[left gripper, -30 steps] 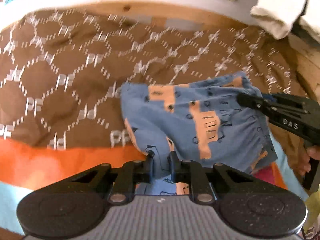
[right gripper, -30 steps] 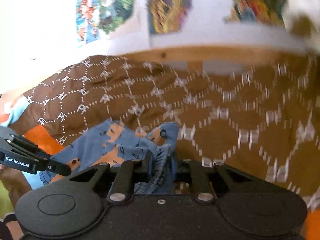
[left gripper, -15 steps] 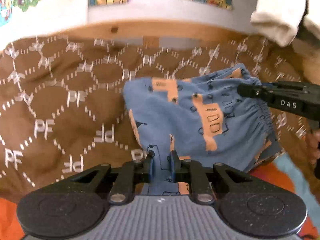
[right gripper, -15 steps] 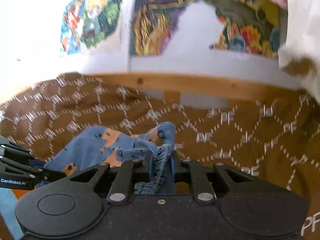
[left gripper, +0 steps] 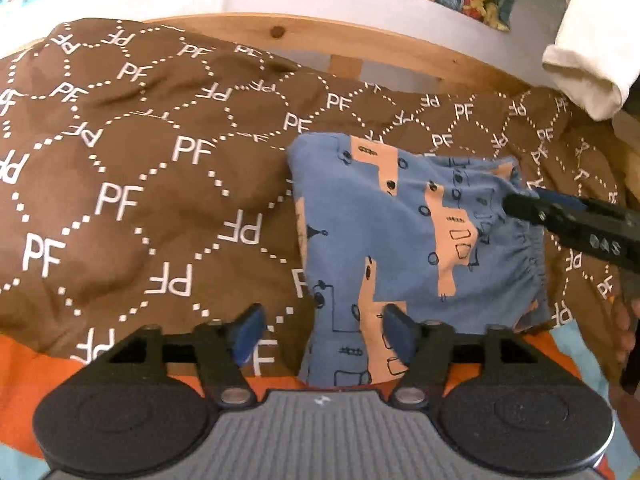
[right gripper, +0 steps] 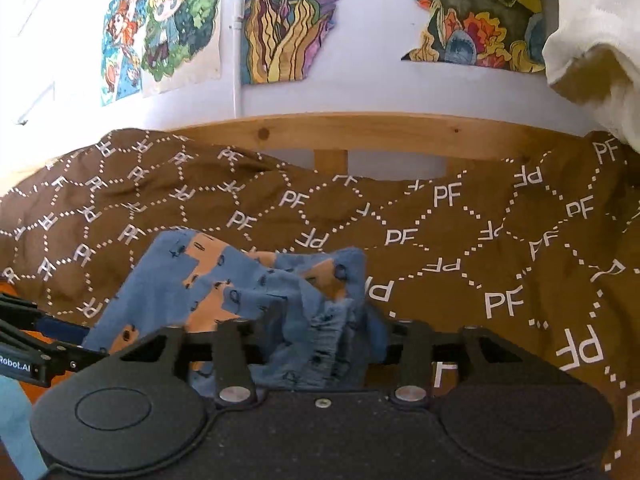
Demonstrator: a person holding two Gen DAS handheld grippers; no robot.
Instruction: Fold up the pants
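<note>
The blue pants with orange patches (left gripper: 420, 240) lie folded on the brown PF-print blanket (left gripper: 160, 184). My left gripper (left gripper: 322, 326) is open, its fingers apart on either side of the pants' near leg end. My right gripper (right gripper: 320, 332) is open too, with the elastic waistband bunched loosely between its fingers; it shows in the left wrist view (left gripper: 520, 206) at the waistband's right edge. The pants also show in the right wrist view (right gripper: 240, 292). The left gripper's tip shows at the left of the right wrist view (right gripper: 60, 344).
A wooden bed rail (left gripper: 360, 40) runs behind the blanket, with a wall of colourful posters (right gripper: 288, 20) above. A cream cloth (left gripper: 588, 52) hangs at the upper right. An orange and light blue cover (left gripper: 32, 364) lies at the near edge.
Both grippers have opened and let go of the pants, which now rest on the blanket. The pants and both grippers moved a little farther onto the blanket before release.
</note>
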